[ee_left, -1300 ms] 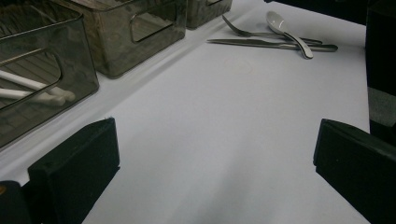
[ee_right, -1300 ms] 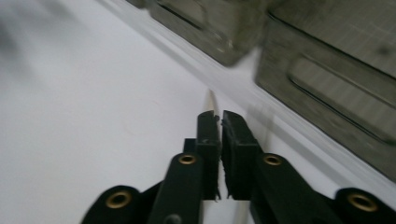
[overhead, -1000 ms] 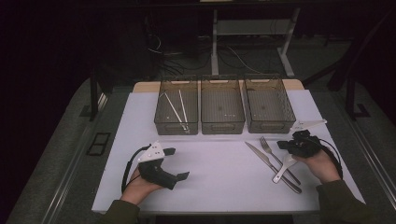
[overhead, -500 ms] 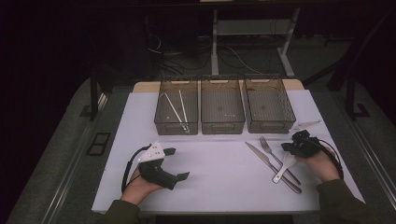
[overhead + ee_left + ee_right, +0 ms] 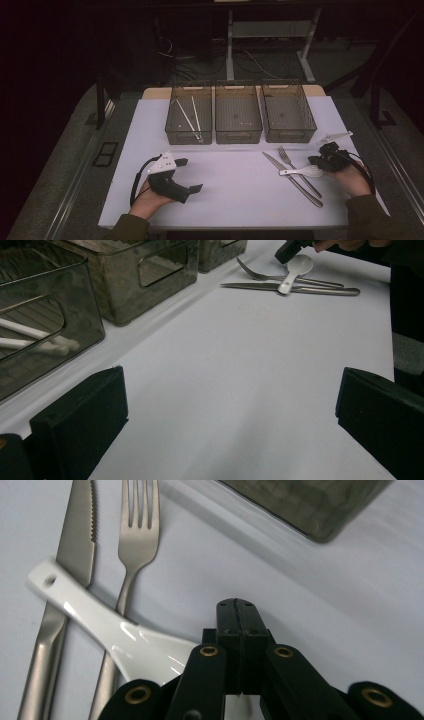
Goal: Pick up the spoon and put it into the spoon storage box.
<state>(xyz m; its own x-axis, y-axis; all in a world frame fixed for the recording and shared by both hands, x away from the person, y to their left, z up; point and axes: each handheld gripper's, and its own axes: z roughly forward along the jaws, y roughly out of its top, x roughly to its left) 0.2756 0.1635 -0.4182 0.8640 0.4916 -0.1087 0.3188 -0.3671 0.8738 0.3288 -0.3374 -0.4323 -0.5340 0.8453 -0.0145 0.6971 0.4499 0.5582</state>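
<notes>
Right gripper (image 5: 235, 615) crept closer to white spoon (image 5: 302, 172) since a second ago, jaws pressed together, empty; spoon lies across knife (image 5: 292, 179) and fork (image 5: 297, 170) near desk (image 5: 240, 195) right edge; left gripper (image 5: 187, 175) spread wide, idle

Dark room; cables (image 5: 250, 57) trail on grey floor (image 5: 60, 165) beyond the table (image 5: 230, 195).

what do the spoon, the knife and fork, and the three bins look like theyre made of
Spoon: glossy white with soft highlights, likely ceramic or melamine; the look leaves it open.
Knife and fork: brushed grey metal with a dull sheen, probably stainless steel.
Bins: smoky see-through walls, so tinted clear plastic; the white sticks inside the left one show through its side.
</notes>
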